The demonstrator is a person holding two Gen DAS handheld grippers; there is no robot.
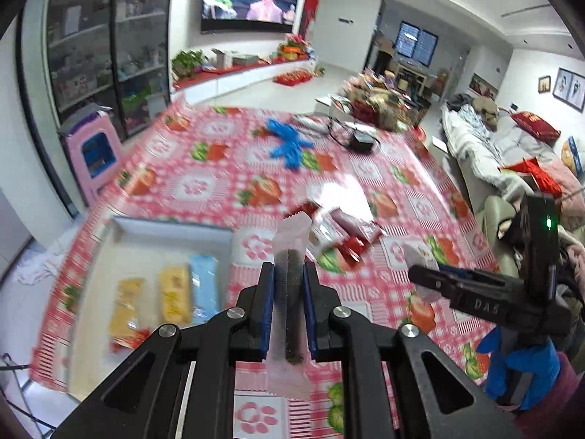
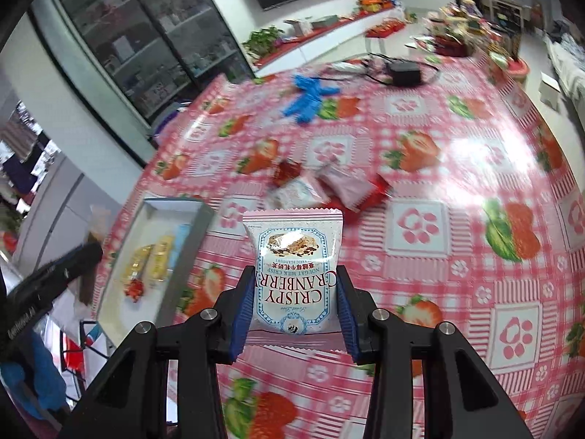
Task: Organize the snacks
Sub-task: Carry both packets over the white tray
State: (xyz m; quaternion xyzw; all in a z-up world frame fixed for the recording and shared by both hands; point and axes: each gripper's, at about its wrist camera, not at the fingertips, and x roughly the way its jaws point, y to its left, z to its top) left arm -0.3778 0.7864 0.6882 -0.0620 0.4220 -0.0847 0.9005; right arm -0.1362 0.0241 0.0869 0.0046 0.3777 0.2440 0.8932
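My left gripper (image 1: 289, 274) is shut on a pale pink snack packet (image 1: 290, 234), held edge-on above the table. My right gripper (image 2: 296, 281) is shut on a white and pink cranberry crisp packet (image 2: 294, 252), held upright above the table; it also shows in the left wrist view (image 1: 424, 274). A white tray (image 1: 120, 226) at the left holds two yellow bars (image 1: 175, 292), a blue packet (image 1: 204, 281) and a small red sweet; the tray also shows in the right wrist view (image 2: 190, 241). A pile of red and pink snack packets (image 1: 343, 234) lies mid-table, also seen in the right wrist view (image 2: 329, 190).
The table has a pink strawberry-print cloth (image 2: 457, 183). Blue gloves (image 1: 289, 142) and a black adapter with cables (image 2: 404, 71) lie at the far side. A pink stool (image 1: 91, 153) stands left of the table, a sofa (image 1: 504, 146) to the right.
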